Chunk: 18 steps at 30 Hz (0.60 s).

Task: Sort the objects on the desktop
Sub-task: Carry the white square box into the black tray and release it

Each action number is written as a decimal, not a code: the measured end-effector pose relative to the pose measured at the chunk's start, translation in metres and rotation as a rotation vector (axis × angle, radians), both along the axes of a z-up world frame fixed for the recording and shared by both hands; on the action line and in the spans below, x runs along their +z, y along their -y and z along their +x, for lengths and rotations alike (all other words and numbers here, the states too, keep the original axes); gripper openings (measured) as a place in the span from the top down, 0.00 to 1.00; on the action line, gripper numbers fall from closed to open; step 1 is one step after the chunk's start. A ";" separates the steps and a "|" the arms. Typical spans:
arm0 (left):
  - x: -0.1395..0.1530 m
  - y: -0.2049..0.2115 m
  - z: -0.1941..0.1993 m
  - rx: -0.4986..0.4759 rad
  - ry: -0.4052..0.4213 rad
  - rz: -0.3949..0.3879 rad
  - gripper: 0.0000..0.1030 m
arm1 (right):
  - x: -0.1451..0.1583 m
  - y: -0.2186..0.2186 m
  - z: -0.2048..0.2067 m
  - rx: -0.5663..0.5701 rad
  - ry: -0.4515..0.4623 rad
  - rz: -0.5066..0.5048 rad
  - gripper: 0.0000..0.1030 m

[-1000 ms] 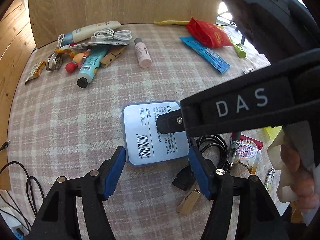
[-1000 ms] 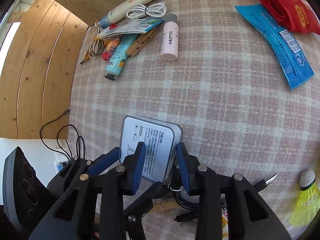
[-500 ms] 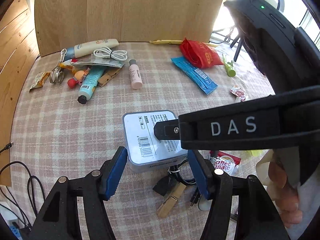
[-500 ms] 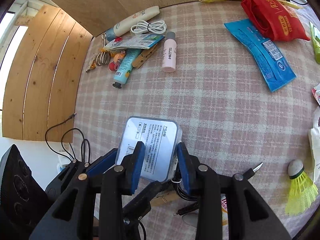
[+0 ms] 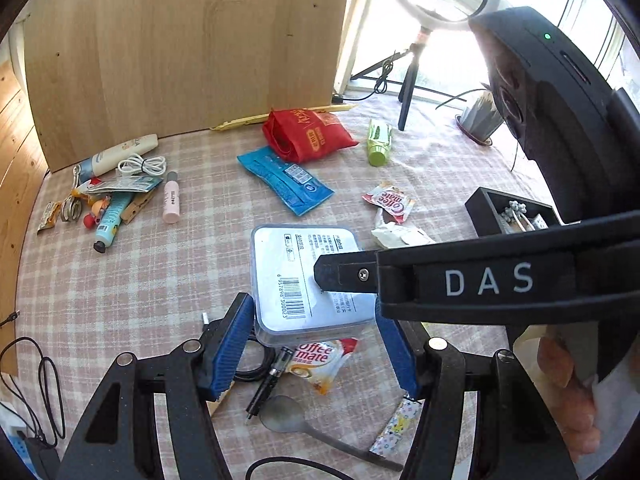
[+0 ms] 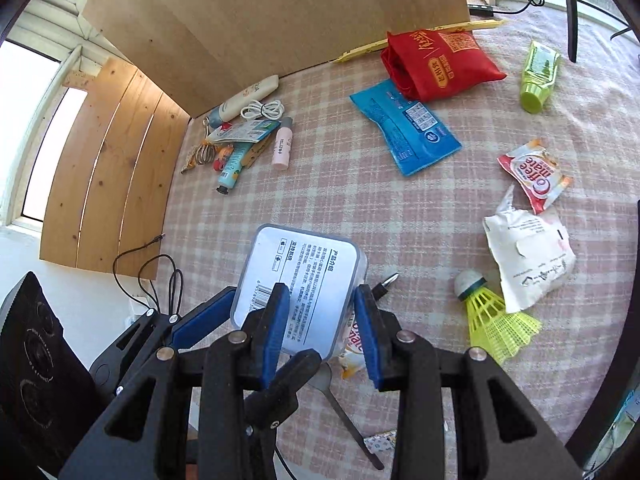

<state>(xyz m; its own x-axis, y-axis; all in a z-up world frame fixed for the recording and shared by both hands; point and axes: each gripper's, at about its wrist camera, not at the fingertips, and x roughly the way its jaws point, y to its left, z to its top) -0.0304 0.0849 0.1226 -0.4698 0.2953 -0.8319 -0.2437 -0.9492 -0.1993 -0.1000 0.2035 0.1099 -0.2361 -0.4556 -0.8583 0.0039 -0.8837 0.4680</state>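
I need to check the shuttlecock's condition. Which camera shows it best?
The right wrist view: the yellow shuttlecock lies in full sight on the checked tablecloth, beside a torn white packet. The left wrist view doesn't show it.

The near edge of the flat blue-grey plastic box with a white printed label (image 6: 304,288) is covered by the right gripper's (image 6: 322,330) blue pads at the lower centre of its frame, so contact with the box cannot be told. Beneath the box, a red-and-white Coffee-mate sachet (image 5: 320,360) and a coiled black cable (image 5: 254,364) are partly hidden. The label's small print is unreadable. The black open-topped tray (image 5: 486,210) is cut off by the black gripper body at the right.
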 end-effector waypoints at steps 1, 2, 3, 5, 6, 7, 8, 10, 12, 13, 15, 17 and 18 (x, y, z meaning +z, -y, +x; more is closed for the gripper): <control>0.002 -0.013 0.002 -0.011 -0.002 0.006 0.42 | 0.002 -0.015 0.006 -0.014 -0.002 -0.005 0.67; 0.004 -0.026 0.004 -0.023 -0.002 0.011 0.42 | 0.004 -0.027 0.011 -0.027 -0.005 -0.006 0.67; 0.006 -0.041 0.006 -0.039 -0.004 0.012 0.42 | 0.006 -0.043 0.018 -0.043 -0.007 -0.004 0.67; 0.010 -0.071 0.011 -0.078 -0.013 0.010 0.42 | 0.012 -0.073 0.030 -0.074 -0.013 -0.002 0.67; 0.012 -0.087 0.013 -0.097 -0.016 0.013 0.42 | 0.014 -0.088 0.037 -0.091 -0.015 -0.003 0.67; 0.015 -0.102 0.015 -0.117 -0.019 0.017 0.42 | 0.017 -0.104 0.044 -0.109 -0.017 -0.002 0.67; 0.017 -0.116 0.016 -0.137 -0.022 0.022 0.42 | 0.020 -0.120 0.051 -0.127 -0.022 -0.001 0.67; 0.022 -0.148 0.020 -0.180 -0.030 0.030 0.42 | 0.026 -0.152 0.065 -0.167 -0.031 0.004 0.67; 0.027 -0.181 0.024 -0.227 -0.036 0.035 0.42 | 0.032 -0.184 0.079 -0.206 -0.042 0.012 0.67; 0.029 -0.197 0.027 -0.252 -0.038 0.040 0.42 | 0.035 -0.200 0.086 -0.227 -0.045 0.017 0.67; 0.031 -0.228 0.033 -0.297 -0.040 0.050 0.42 | 0.039 -0.231 0.101 -0.269 -0.049 0.028 0.67; 0.032 -0.257 0.039 -0.337 -0.034 0.067 0.42 | 0.041 -0.262 0.116 -0.313 -0.052 0.038 0.67; 0.032 -0.271 0.042 -0.358 -0.030 0.074 0.42 | 0.042 -0.276 0.124 -0.332 -0.050 0.046 0.67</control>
